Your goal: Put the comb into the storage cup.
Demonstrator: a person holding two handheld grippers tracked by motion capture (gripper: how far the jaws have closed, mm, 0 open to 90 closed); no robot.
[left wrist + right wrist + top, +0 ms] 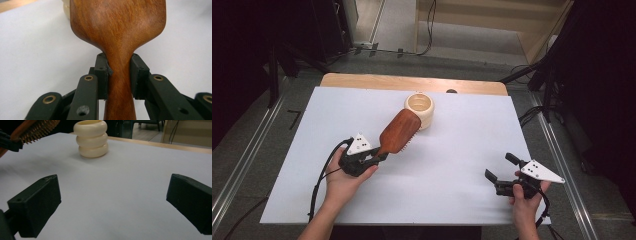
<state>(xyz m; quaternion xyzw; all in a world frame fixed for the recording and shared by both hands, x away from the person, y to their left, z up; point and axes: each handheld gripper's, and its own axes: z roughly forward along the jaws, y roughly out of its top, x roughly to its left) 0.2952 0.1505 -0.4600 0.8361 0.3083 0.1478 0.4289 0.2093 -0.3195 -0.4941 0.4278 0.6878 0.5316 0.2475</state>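
High view: we see the left gripper (374, 159) clamping the wooden hairbrush (398, 132) by its handle, head tilted up beside the cream cup (420, 109). Left gripper view: pads (103, 75) press the handle. Right gripper view: right gripper (112, 205) wide apart, holding nothing.

A rectangular table (287, 200) carries a white covering over nearly all of its top, with a strip of bare light wood (412, 82) exposed along the far edge. Grey floor (257, 130) surrounds the table, and metal rails (242, 165) run along the floor on both sides. Beyond the far edge, black cables (429, 30) trail across the floor toward a paler, brightly lit strip of flooring (472, 37) bordered by a light wooden panel (492, 12). Dark stands and black equipment (597, 75) occupy the far left and right, leaving those corners in shadow. Lighting falls evenly from above across the white surface.
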